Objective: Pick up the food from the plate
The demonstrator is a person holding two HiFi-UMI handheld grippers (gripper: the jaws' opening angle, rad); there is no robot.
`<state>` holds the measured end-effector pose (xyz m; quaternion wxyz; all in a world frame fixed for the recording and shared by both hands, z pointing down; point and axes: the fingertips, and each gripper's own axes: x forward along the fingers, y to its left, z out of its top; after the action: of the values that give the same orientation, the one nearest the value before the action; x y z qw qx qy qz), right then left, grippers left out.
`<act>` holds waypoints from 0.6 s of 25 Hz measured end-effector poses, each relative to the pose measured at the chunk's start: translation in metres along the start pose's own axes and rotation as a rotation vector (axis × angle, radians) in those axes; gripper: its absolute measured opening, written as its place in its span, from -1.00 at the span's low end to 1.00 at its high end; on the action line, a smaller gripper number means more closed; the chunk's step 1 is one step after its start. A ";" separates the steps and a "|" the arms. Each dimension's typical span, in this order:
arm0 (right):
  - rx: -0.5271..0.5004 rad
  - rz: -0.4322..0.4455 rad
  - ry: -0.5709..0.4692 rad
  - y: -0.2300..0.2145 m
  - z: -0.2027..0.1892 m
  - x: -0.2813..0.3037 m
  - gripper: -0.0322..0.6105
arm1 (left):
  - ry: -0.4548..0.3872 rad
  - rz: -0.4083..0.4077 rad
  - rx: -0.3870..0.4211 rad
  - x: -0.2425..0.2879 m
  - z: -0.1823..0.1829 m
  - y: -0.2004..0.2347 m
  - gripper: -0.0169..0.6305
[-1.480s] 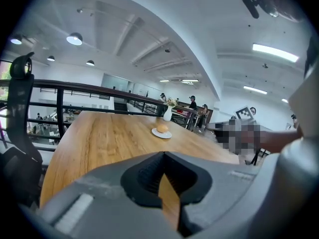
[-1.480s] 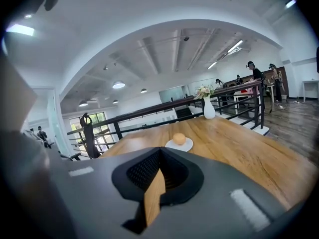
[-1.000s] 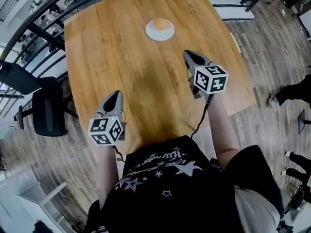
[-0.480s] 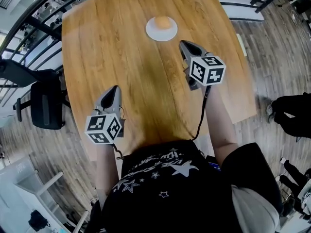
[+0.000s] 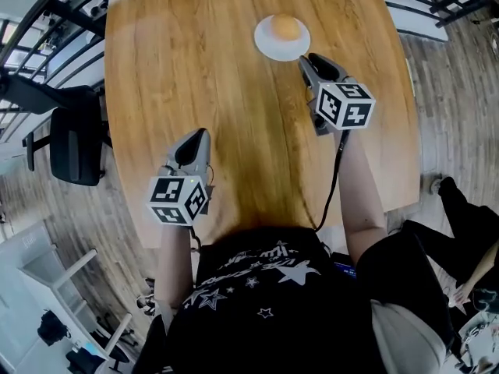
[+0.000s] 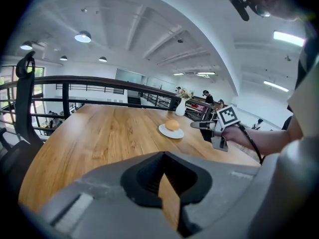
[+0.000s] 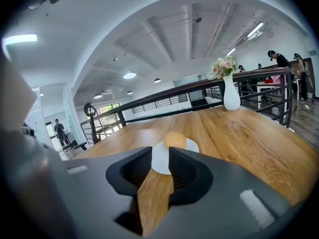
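The right gripper [image 5: 309, 57] is opening its jaws with nothing between them; the food [image 5: 285, 28] is sitting just ahead of its tips, unlifted on the plate [image 5: 265, 42]. The left gripper [image 5: 199, 134] is waiting well behind, jaws together, empty.

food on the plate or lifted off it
On the plate: the round orange food rests on the white plate, with nothing gripping it.

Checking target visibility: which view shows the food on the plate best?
The head view: the food sits whole on its white plate, seen from above. The right gripper view shows it nearer but blurred, plate partly covered; the left gripper view shows it small and distant.
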<state>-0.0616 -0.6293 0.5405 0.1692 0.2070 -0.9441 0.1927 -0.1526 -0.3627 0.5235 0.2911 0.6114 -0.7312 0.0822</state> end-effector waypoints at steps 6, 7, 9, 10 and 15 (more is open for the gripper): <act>-0.063 -0.007 0.042 -0.003 -0.001 0.038 -0.12 | 0.018 -0.002 -0.036 0.012 -0.007 0.009 -0.94; -0.076 -0.012 0.049 -0.004 -0.001 0.044 -0.05 | 0.022 0.001 -0.044 0.012 -0.009 0.011 -0.94; -0.102 -0.031 0.059 -0.007 0.001 0.056 0.08 | 0.030 0.007 -0.055 0.015 -0.013 0.016 -0.94; -0.113 -0.041 0.063 -0.010 0.002 0.062 0.15 | 0.032 0.010 -0.060 0.016 -0.014 0.019 -0.94; -0.144 -0.056 0.121 -0.017 -0.001 0.092 0.28 | 0.032 0.018 -0.075 0.024 -0.013 0.028 -0.94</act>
<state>-0.1325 -0.6735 0.5829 0.2458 0.2085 -0.9374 0.1319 -0.1767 -0.3700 0.5529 0.3247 0.5919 -0.7346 0.0671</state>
